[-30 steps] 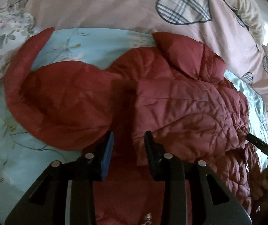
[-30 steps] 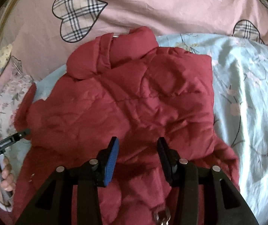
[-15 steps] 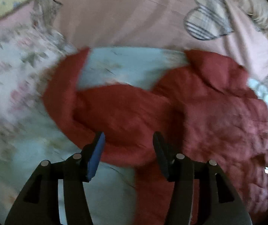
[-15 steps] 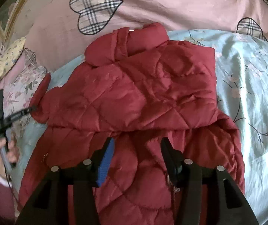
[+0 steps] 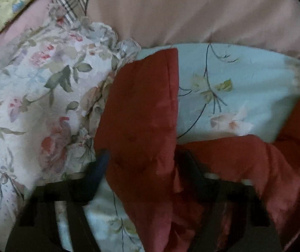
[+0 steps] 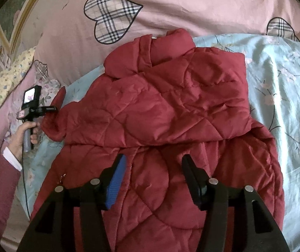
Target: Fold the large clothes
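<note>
A bed [image 6: 286, 109] fills both views, spread with a pale blue flowered sheet, with a pink quilt [image 6: 192, 6] printed with plaid hearts along the top of the frame and a floral pillow [image 5: 34, 109] at the left of the left wrist view.

The jacket [image 6: 171, 115], a red quilted puffer, lies across the middle of the right wrist view, collar toward the top, one side already folded over its body. It looks soft, puffy and light, with a slick shell, so I expect it to slump, spring back and slide out of a shallow pinch. A deep bite on a seam, cuff or hem should hold best.

Its sleeve [image 5: 141, 109] runs out at centre-left to the pillow.

The left gripper [image 5: 143, 163] straddles that sleeve at lower centre; its jaws are closing with the sleeve between them, though blur hides whether the pads press yet. In the right wrist view it sits at the left edge, in a hand [image 6: 23, 135] with a red cuff.

The right gripper [image 6: 153, 166] hovers over the lower jacket, jaws spread and opening, with nothing between them.
</note>
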The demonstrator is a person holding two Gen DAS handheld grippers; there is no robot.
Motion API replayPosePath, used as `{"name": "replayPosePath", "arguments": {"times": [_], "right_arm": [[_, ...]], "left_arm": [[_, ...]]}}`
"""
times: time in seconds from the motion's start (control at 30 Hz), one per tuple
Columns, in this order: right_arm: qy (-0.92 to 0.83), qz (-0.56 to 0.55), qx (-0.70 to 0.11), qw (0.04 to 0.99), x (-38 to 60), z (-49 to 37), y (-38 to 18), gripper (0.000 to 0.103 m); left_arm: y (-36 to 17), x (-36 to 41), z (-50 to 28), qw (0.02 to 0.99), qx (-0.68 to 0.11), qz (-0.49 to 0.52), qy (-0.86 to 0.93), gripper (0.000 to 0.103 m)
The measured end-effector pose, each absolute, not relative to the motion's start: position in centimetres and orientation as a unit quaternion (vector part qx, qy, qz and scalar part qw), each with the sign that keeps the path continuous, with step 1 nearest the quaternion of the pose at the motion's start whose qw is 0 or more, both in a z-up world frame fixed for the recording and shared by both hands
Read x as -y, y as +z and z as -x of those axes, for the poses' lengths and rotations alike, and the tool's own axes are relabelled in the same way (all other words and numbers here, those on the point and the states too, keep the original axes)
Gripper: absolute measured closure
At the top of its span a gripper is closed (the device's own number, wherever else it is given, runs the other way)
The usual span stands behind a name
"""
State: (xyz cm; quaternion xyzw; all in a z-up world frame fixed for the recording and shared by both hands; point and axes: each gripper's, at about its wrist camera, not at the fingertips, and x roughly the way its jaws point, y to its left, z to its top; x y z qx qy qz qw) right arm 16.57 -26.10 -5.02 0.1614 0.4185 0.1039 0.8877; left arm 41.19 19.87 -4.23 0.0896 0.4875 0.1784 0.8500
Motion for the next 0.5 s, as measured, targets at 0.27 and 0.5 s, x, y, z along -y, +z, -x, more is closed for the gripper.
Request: {"name": "replayPosePath", "arguments": {"times": [0.27,0.5], "right_arm": [[0.113,-0.166,-0.419,0.886,25.6,-16.6,-5.0,0.046],[0.115,-0.165,-0.42,0.885,25.5,-16.4,-4.9,0.046]], "left_arm": [[-2.4,-21.8,-37.6,0.88,-0.456,0.001,0.133,0.095],[0.7,-19.8,-32.5,0.908,-0.408,0.075,0.052,0.095]]}}
